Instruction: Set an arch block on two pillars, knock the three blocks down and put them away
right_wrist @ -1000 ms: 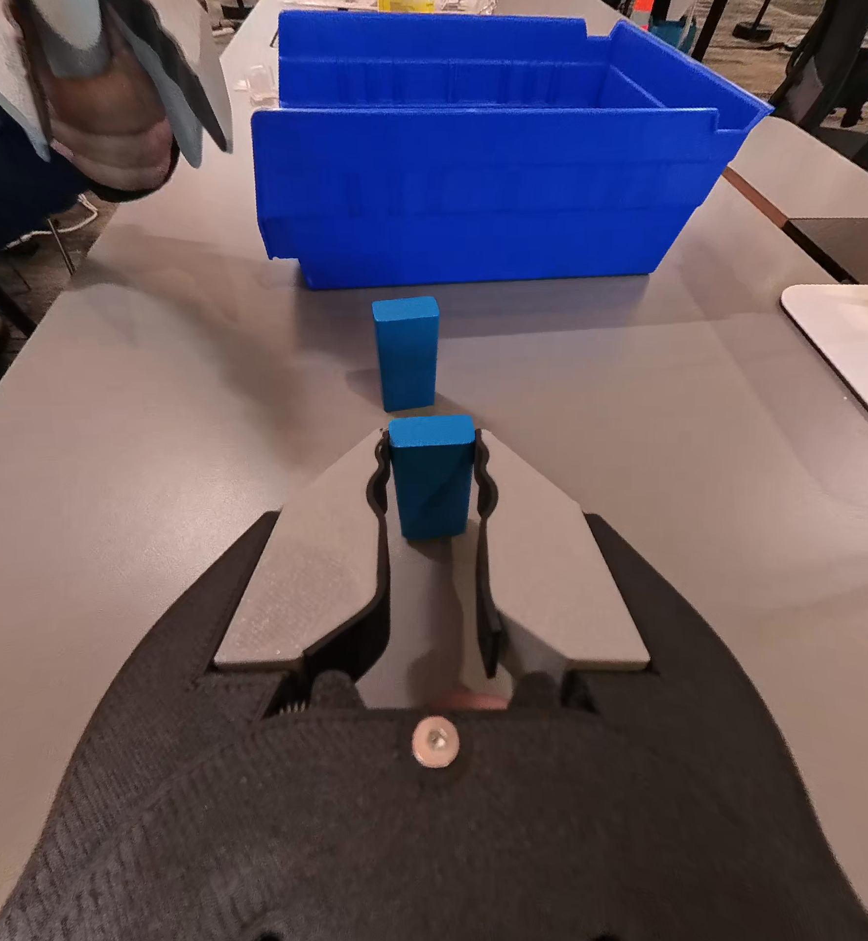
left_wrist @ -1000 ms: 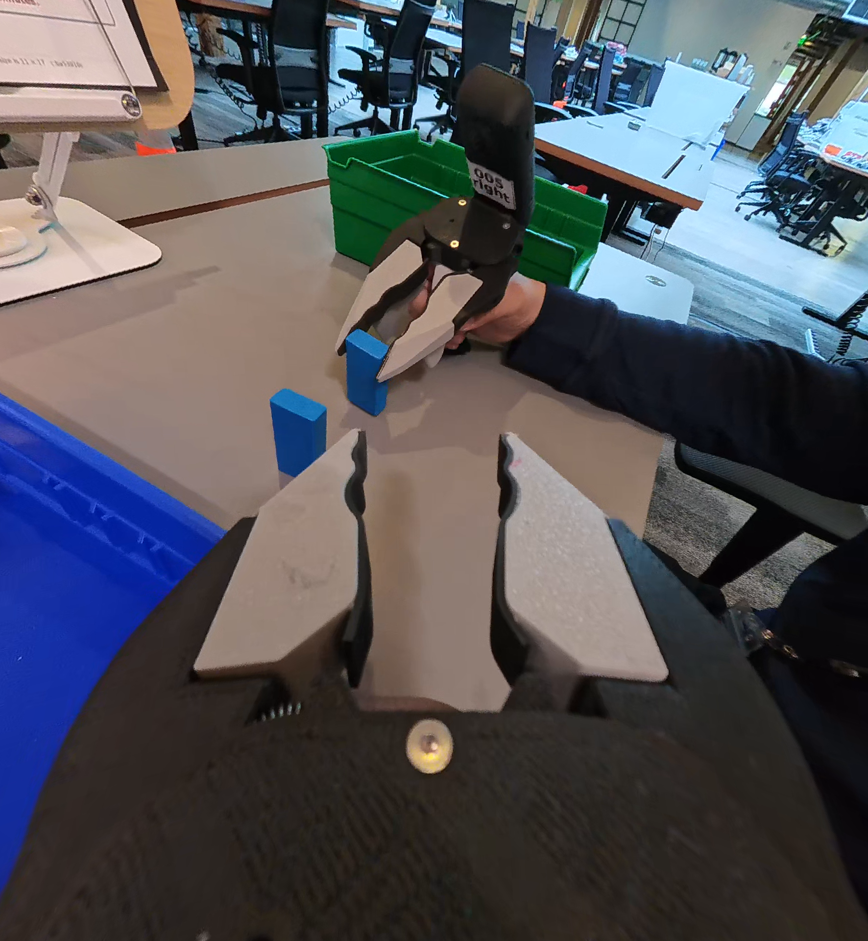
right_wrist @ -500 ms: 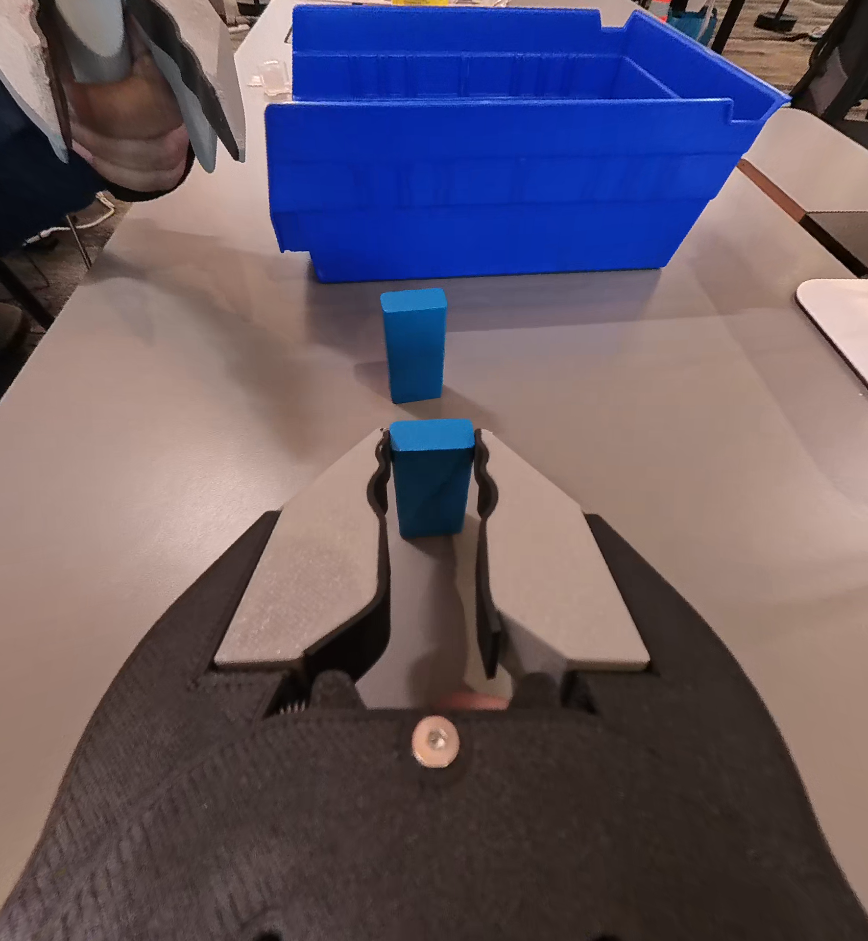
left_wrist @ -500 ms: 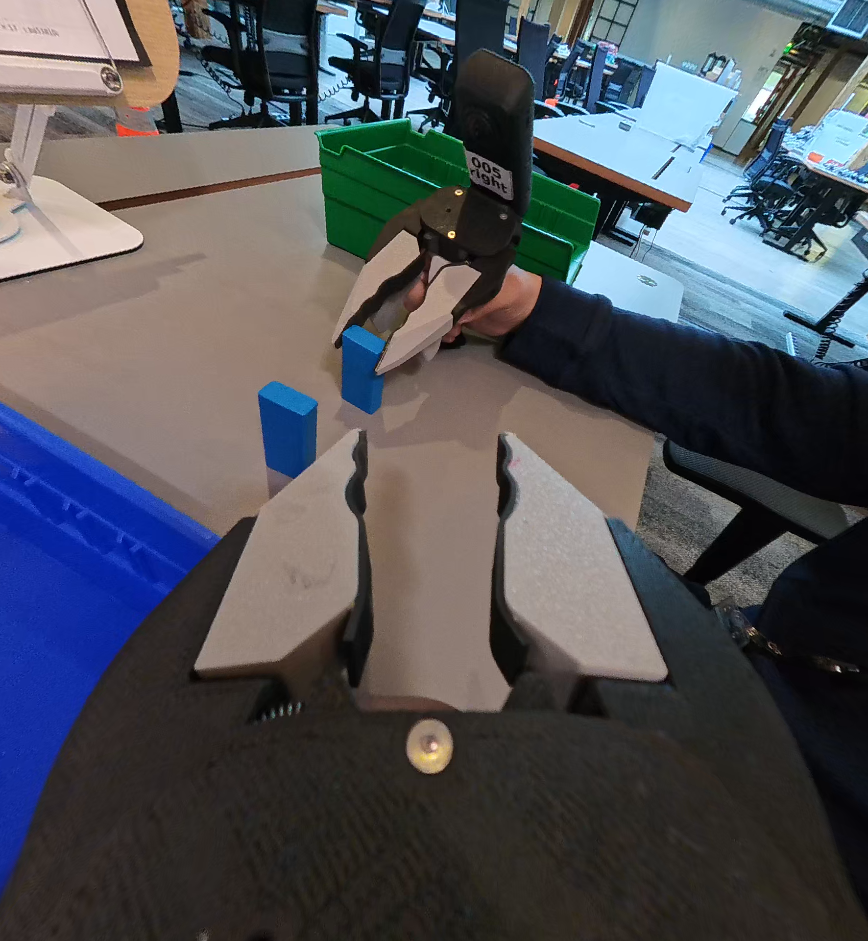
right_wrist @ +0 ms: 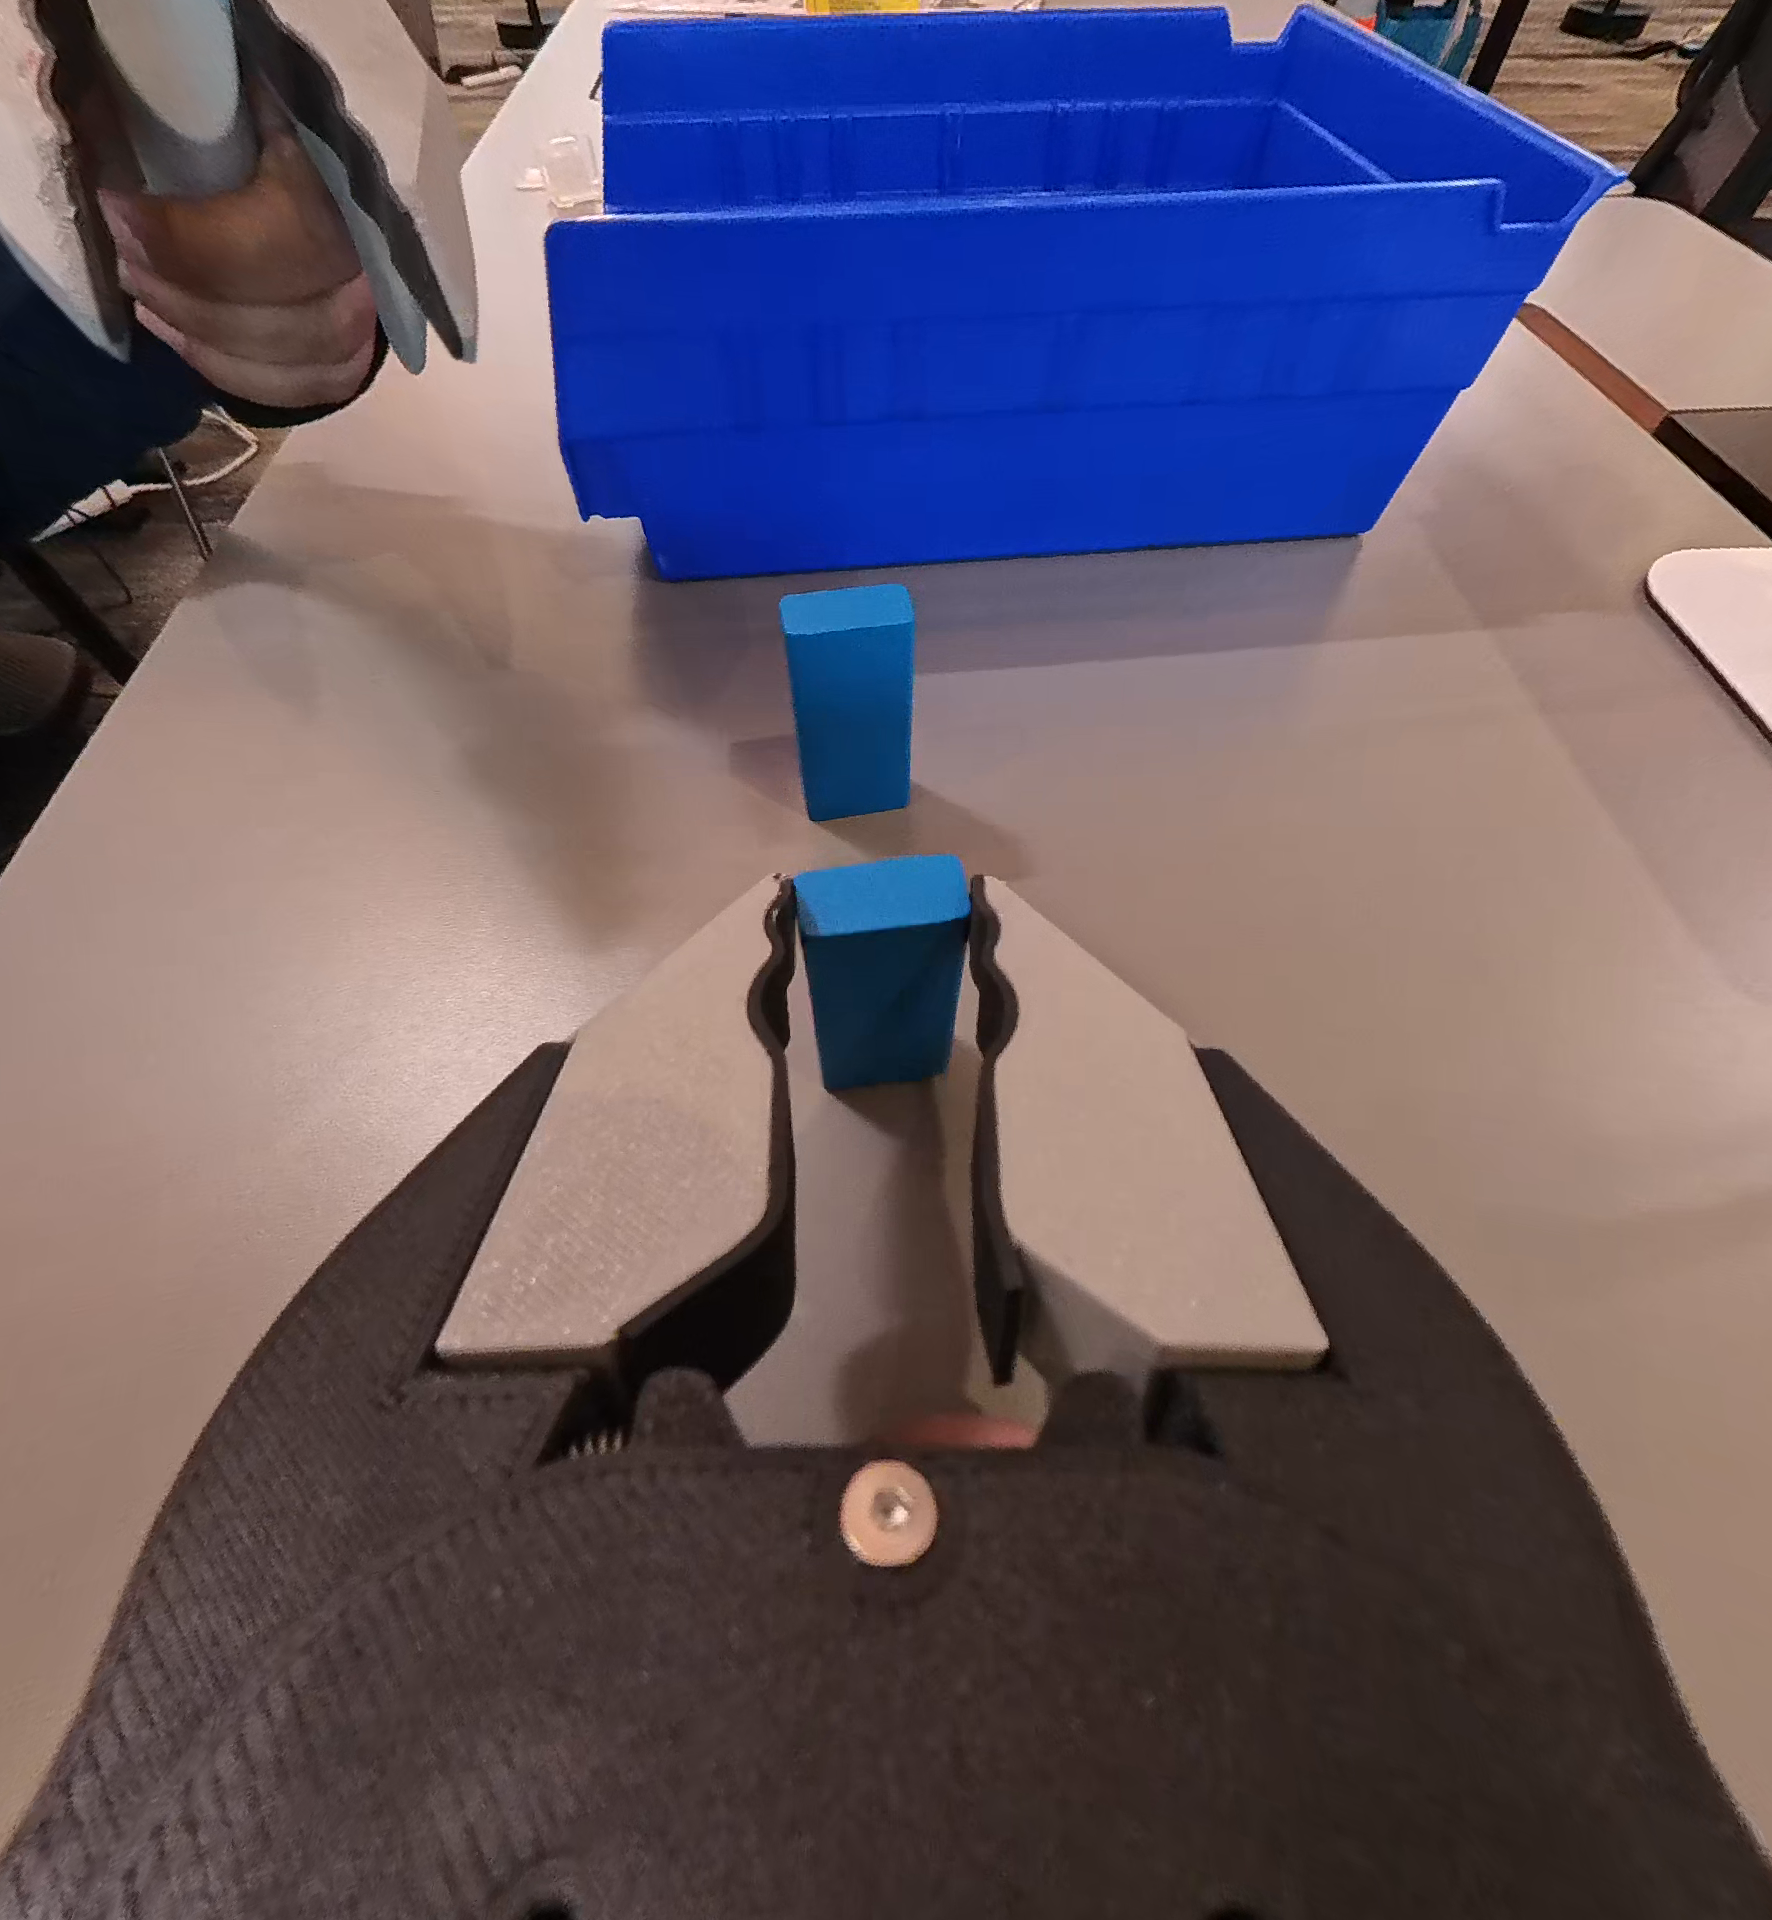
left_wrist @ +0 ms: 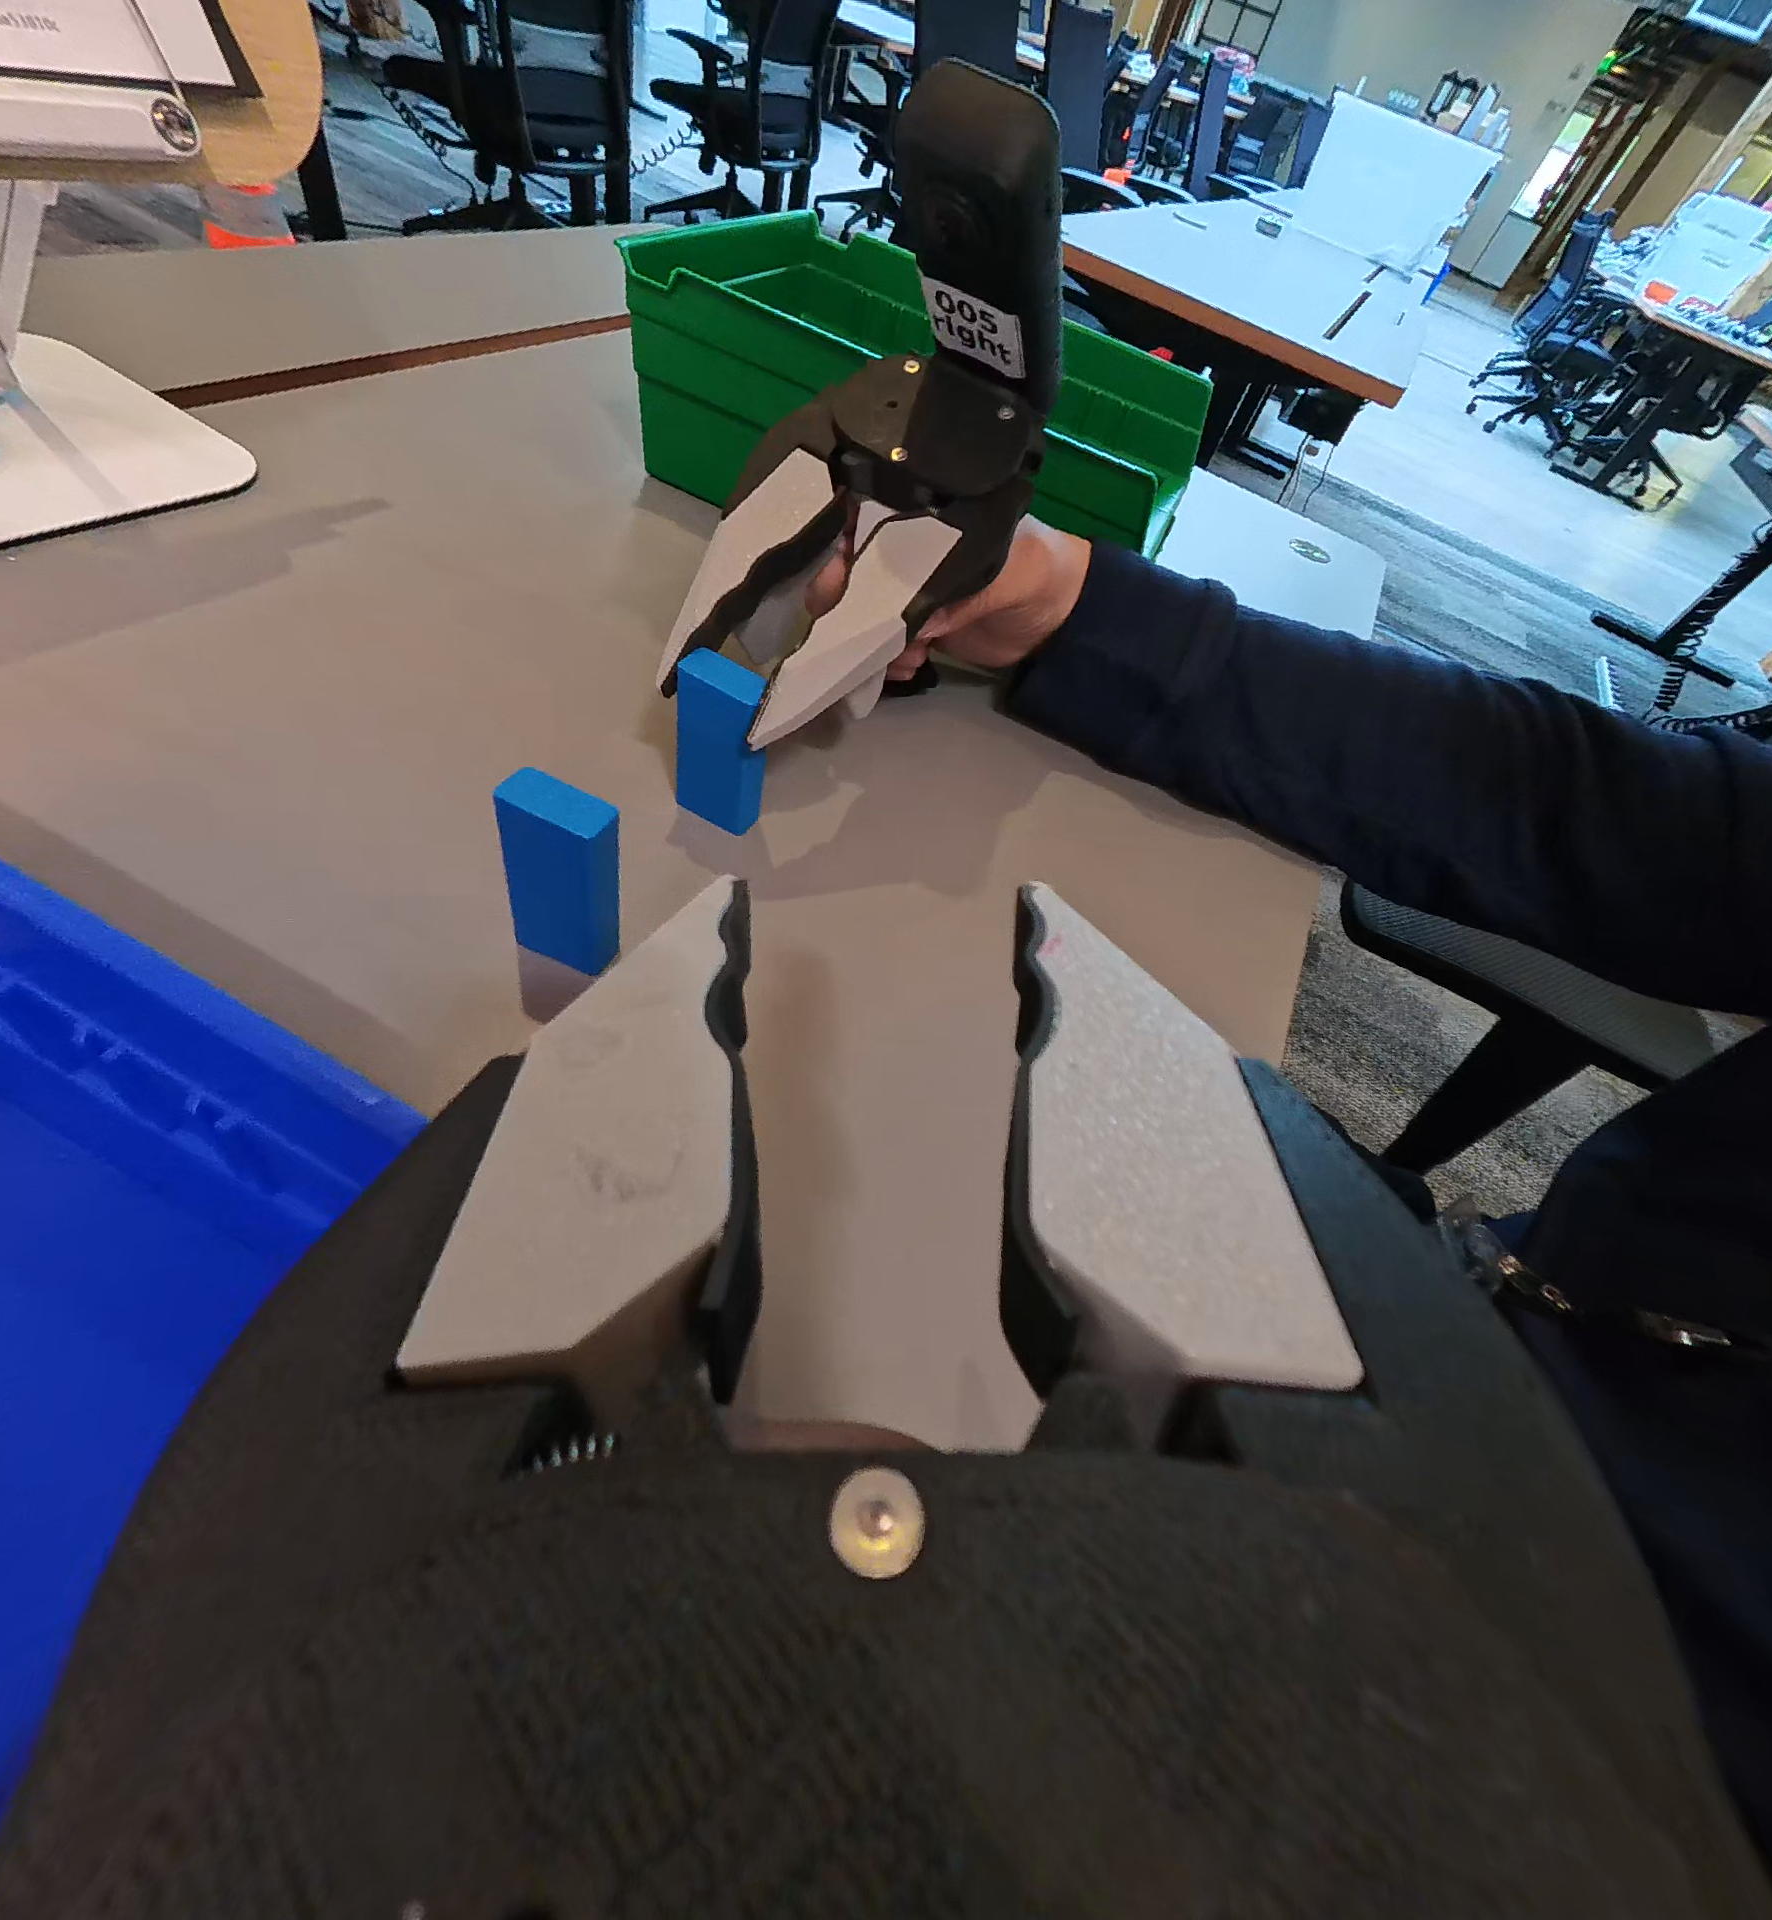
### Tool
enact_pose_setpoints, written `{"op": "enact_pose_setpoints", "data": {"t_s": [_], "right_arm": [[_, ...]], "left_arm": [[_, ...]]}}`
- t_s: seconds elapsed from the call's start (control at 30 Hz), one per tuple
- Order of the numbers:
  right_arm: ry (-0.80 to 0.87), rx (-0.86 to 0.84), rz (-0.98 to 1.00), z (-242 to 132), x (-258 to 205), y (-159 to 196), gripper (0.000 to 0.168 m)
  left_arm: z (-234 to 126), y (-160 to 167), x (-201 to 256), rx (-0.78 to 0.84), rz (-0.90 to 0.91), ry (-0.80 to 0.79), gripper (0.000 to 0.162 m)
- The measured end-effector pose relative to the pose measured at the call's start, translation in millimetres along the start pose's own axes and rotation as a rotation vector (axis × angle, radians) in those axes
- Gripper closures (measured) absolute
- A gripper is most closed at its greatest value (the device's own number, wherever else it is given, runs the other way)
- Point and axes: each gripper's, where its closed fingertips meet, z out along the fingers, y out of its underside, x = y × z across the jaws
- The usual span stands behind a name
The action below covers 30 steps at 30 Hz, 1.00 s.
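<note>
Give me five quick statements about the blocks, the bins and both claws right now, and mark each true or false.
1. The right claw grips an upright blue block that stands on the grey table. True.
2. The left claw holds the other blue block. False: it is open and empty.
3. An arch block rests across both blocks. False: their tops are bare.
4. The free-standing block stands between the gripped one and the blue bin. True.
5. The green bin is stacked on the blue one. False: each sits on the table.

two blue rectangular pillar blocks upright on grey table, near pillar (right_wrist: 880, 977) and far pillar (right_wrist: 849, 704) just apart
</note>
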Motion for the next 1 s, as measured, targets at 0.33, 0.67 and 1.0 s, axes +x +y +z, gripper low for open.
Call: {"op": "enact_pose_setpoints", "data": {"t_s": [0.33, 0.67, 1.0], "right_arm": [[0.005, -0.012, 0.003, 0, 0, 2, 0.137], [0.019, -0.015, 0.001, 1, 1, 2, 0.137], [0.022, -0.015, 0.007, 0, 0, 2, 0.137]], "left_arm": [[15, 10, -6, -0.115, 0.043, -0.094, 0.113], [14, 14, -7, -0.122, 0.01, -0.089, 0.113], [12, 14, -7, -0.126, 0.005, -0.089, 0.113]]}}
